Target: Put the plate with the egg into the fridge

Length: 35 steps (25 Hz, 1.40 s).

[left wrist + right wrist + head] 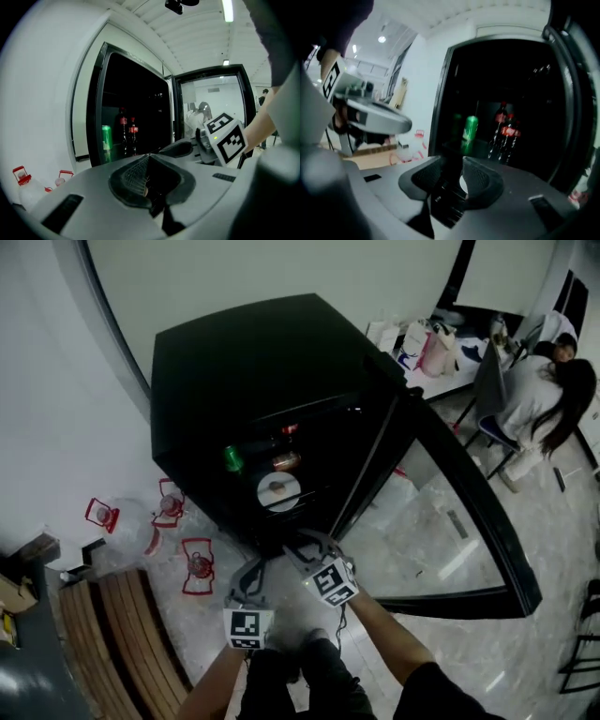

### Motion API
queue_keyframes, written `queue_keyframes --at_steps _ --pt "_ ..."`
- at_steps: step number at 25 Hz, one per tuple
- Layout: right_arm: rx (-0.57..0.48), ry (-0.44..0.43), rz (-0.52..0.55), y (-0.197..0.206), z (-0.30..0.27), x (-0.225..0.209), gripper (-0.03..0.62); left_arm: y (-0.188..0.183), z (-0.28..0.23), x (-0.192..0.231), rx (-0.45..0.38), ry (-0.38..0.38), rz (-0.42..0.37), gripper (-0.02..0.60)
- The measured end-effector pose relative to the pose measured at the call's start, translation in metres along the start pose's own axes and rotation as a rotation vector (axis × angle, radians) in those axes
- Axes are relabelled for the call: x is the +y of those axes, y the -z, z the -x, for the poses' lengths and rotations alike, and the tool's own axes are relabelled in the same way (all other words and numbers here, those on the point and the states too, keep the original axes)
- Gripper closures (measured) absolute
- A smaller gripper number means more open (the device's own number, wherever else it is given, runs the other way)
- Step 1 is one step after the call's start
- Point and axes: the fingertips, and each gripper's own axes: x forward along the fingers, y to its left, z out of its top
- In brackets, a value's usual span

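The white plate with the egg (279, 490) rests on a shelf inside the open black fridge (253, 371). A green can (232, 458) and cola bottles (286, 461) stand beside it. My right gripper (305, 547) hovers just in front of the shelf, open and holding nothing. In the right gripper view (452, 164) a sliver of the plate (464, 182) shows through the gap, with the can (470, 127) and bottles (504, 129) beyond. My left gripper (251, 579) hangs lower left of the fridge opening. Its pads meet at the tip in the left gripper view (147, 158), nothing between them.
The fridge's glass door (450, 521) stands swung wide to the right. Water jugs with red handles (169, 507) sit on the floor left of the fridge, near a wooden bench (122, 634). A person (539, 399) sits at a cluttered table (422, 348) at the back right.
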Motion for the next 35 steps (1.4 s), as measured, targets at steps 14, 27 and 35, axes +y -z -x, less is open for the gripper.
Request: queue_keyframes --at_steps 14,27,35 --pt "-0.160 0.150 -0.245 -0.212 0.169 0.027 0.544 -0.195 0.105 -0.043 -0.066 0.052 0.015 0.574" --pt "-0.285 0.174 -0.245 -0.274 0.215 0.045 0.585 -0.259 0.134 -0.066 -0.170 0.089 -0.015 0.574" --pt "-0.288 0.184 -0.239 -0.276 0.216 0.038 0.586 -0.255 0.129 -0.065 -0.165 0.081 -0.008 0.574"
